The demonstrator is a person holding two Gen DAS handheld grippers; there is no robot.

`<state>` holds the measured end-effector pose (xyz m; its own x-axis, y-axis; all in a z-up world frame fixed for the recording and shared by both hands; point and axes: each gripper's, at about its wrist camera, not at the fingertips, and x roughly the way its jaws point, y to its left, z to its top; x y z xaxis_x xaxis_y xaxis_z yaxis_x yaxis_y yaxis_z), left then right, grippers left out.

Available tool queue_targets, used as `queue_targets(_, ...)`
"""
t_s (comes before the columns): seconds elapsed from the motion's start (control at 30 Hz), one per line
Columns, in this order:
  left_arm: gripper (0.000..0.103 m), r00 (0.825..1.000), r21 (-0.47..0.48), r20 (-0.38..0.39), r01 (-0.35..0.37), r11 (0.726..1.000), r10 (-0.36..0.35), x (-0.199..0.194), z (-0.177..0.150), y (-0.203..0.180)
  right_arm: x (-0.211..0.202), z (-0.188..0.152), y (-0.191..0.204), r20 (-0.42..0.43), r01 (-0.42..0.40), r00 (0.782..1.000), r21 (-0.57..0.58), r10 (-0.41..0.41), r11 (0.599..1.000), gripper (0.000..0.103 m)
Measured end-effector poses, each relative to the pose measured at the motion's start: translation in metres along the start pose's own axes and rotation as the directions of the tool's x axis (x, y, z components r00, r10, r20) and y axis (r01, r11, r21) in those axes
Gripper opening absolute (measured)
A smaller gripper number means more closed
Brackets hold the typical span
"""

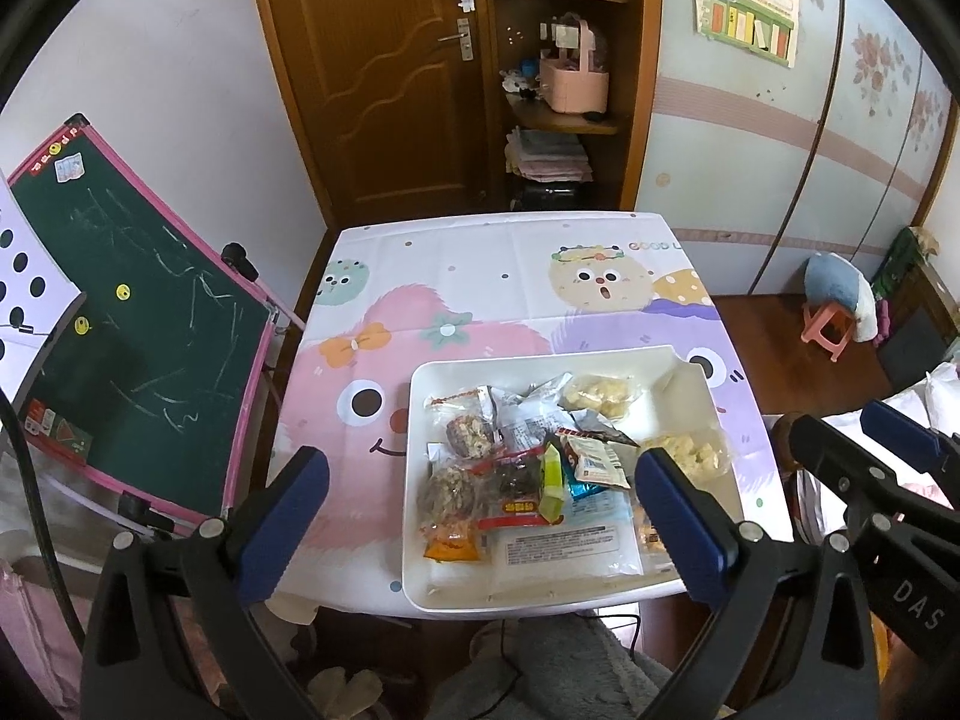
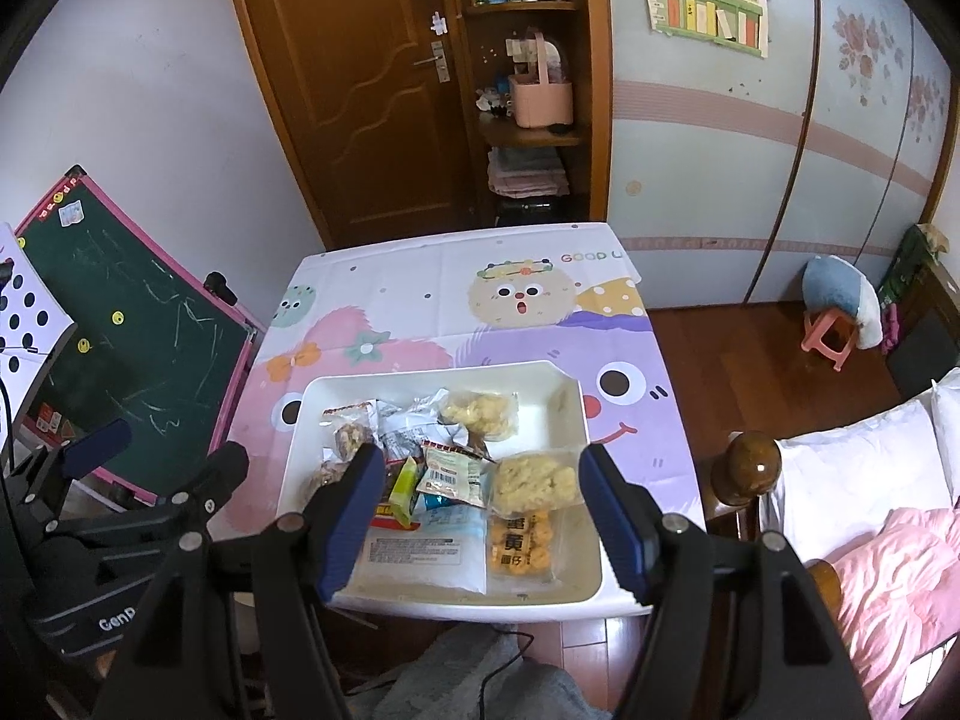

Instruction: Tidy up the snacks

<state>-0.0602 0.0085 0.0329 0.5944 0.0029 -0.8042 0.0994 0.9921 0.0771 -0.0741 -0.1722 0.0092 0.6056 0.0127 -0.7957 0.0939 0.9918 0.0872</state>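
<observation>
A white tray [image 1: 420, 396] sits at the near right of the table and holds several wrapped snacks: a pale puffed-snack bag [image 1: 600, 393], round nut cakes [image 1: 471, 435], a green packet [image 1: 553, 483] and a large flat white packet [image 1: 564, 546]. In the right wrist view the tray [image 2: 312, 396] also shows an orange egg-yolk snack pack [image 2: 521, 543] and a puffed-snack bag [image 2: 534, 480]. My left gripper [image 1: 480, 516] is open and empty above the tray's near left. My right gripper [image 2: 483, 510] is open and empty above the tray's near edge.
The table carries a cartoon-print cloth [image 1: 432, 276]. A green chalkboard [image 1: 138, 324] leans at the left. A wooden door [image 1: 372, 72] and shelves [image 1: 558, 120] stand behind. A bed with a wooden post [image 2: 753, 468] is at the right, and a pink stool [image 2: 828, 339] beyond.
</observation>
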Motion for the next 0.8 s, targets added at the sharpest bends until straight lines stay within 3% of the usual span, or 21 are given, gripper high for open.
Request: queue_targets(0.8,0.102,1.0,-0.028,0.01,0.028,0.999,-0.028,-0.003,0.013,-0.002,-0.005,0.016,0.0,0.07,0.042,0.997,0.019,-0.044,0.999,0.068)
